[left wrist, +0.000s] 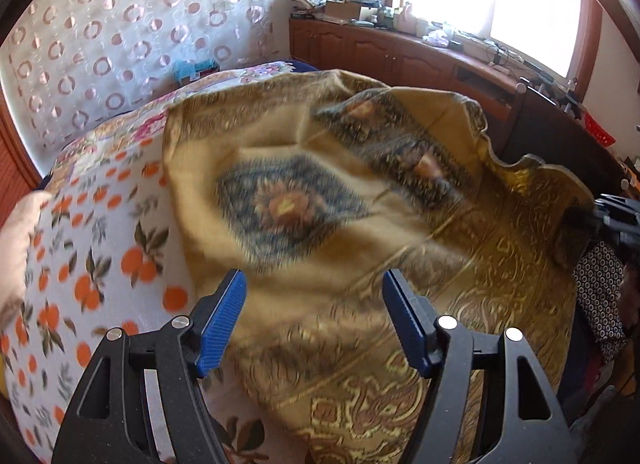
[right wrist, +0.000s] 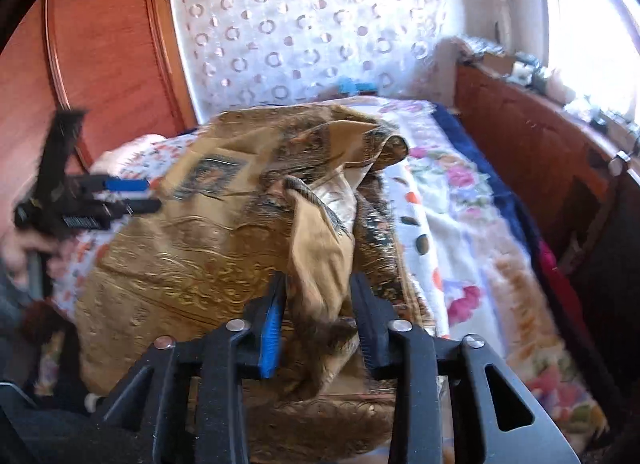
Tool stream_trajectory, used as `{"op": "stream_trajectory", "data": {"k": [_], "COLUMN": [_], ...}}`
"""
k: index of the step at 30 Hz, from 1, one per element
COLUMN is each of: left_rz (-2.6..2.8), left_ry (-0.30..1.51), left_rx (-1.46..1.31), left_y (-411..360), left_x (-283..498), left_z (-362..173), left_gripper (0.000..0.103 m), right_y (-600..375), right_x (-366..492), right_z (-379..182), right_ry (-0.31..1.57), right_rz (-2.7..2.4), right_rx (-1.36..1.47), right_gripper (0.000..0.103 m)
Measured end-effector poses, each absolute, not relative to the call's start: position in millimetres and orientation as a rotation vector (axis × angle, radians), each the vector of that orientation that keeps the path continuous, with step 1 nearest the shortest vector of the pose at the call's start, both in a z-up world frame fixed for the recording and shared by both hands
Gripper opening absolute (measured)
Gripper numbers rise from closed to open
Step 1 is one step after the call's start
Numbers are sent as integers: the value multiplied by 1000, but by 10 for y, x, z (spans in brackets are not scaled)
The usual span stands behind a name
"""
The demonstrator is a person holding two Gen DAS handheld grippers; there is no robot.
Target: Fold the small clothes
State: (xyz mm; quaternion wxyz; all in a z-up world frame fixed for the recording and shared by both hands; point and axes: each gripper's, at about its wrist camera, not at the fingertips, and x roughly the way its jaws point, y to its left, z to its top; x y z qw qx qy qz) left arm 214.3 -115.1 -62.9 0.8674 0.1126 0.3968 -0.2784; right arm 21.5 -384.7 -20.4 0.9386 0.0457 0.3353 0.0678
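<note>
A gold brocade cloth with blue-and-brown medallions lies spread and rumpled over the bed. My left gripper hovers open above its near part, with nothing between the blue pads. In the right wrist view the same left gripper shows at the left, over the cloth's far side. My right gripper is shut on a bunched fold of the cloth, which rises between its fingers. The left wrist view shows the right gripper at the right edge, with the cloth's wavy hem lifted toward it.
The bed has an orange-print sheet and a floral blanket. A patterned white curtain hangs behind it. A cluttered wooden cabinet runs under the window, and a red-brown wardrobe stands at the left. A person's hand holds the left gripper.
</note>
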Motion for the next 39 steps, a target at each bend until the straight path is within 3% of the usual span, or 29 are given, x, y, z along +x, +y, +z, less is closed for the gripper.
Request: {"op": "stream_trajectory", "data": {"k": [11, 24, 39], "left_rz": [-570, -517, -532], "left_ry": [824, 824, 856], "left_rx": [185, 237, 213], "left_y": [-1016, -1065, -902], "left_x": [1927, 1880, 1729], "left_z": [-791, -958, -894], "left_gripper": [71, 74, 78], "right_y": [-4159, -4069, -4111], "right_x": [-30, -34, 178], "right_z": [-479, -340, -622], "right_ry": [830, 743, 804], "right_rz": [-20, -34, 35], "right_rx": [146, 127, 140], "right_gripper": [7, 35, 37]}}
